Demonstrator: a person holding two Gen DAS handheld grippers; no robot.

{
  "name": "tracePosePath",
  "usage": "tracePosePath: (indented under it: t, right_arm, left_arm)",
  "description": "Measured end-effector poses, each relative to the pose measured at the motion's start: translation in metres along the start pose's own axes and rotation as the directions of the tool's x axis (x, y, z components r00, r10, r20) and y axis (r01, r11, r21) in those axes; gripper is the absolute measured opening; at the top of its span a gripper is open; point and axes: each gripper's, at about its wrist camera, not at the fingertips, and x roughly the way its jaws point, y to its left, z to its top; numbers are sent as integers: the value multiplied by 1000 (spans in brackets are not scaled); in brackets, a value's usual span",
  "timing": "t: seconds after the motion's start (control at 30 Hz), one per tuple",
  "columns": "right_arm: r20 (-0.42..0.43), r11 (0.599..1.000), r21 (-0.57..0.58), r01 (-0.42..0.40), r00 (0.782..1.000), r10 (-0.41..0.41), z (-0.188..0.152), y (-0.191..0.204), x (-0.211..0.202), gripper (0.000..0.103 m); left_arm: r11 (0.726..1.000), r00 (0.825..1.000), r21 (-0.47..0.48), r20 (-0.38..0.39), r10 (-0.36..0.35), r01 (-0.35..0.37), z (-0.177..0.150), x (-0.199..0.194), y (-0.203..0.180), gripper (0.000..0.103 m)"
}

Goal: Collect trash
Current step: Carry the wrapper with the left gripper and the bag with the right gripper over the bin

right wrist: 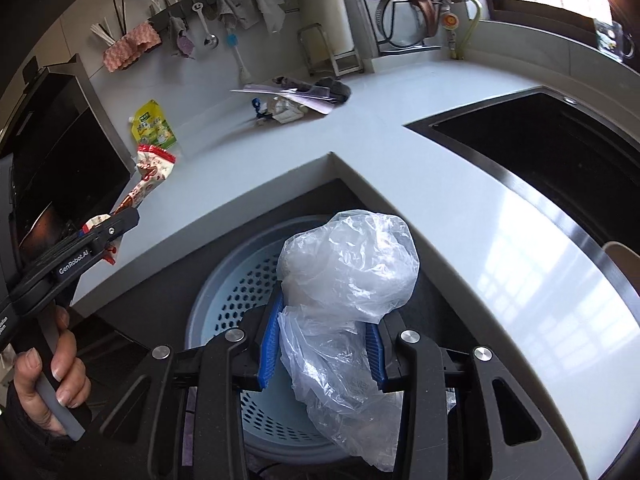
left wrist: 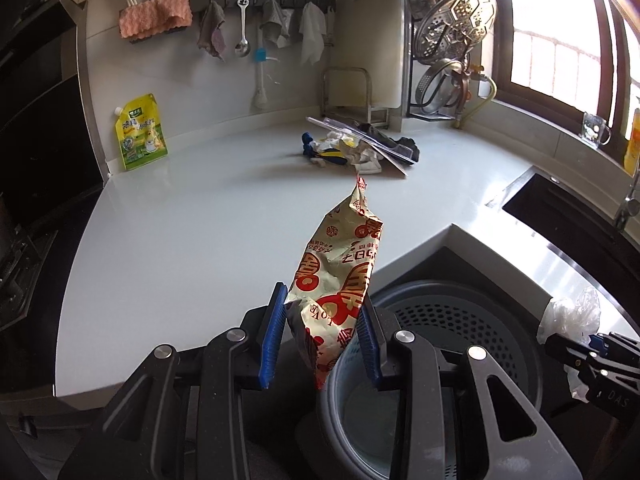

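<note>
Over grey bin [right wrist: 224, 280], tongs pinch crinkled wrapper [left wrist: 340, 276].

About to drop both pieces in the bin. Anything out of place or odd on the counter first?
Yes: a pile of litter still lies on the countertop near the back wall: crumpled paper, a clear plastic sheet, dark and blue scraps. A yellow pouch leans against the wall. No spills show.

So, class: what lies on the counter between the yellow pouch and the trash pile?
Nothing: between the yellow pouch and the trash pile the counter is bare, seen in both wrist views.
</note>
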Motion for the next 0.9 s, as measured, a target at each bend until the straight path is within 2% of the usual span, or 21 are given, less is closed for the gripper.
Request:
tracePosePath:
  t: [0.2,0.33,0.53,0.73,0.9]
  right_arm:
    - [53,993,52,104,993,-107,-5,-42,-36,35]
    - [89,988,69,141,985,-147,1,-57,-50,35]
    - [92,995,28,100,990,-102,3,-45,-41,35]
    - [32,999,-22,38,999,-38,-6,-19,-14,35]
    - [-16,998,-54,31,999,-32,-13,-5,6,35]
  left_arm:
    - [999,999,32,-22,-39,39,-16,-5,-22,33]
    - [997,998,53,-37,-60,62,-24,-6,-36,33]
    - [992,993,75,-63,-97,102,-36,-3,-54,33]
    - [990,989,85,-107,-102,112,-48,8,-62,33]
    - [992,984,53,-142,-107,116,-51,18,-57,33]
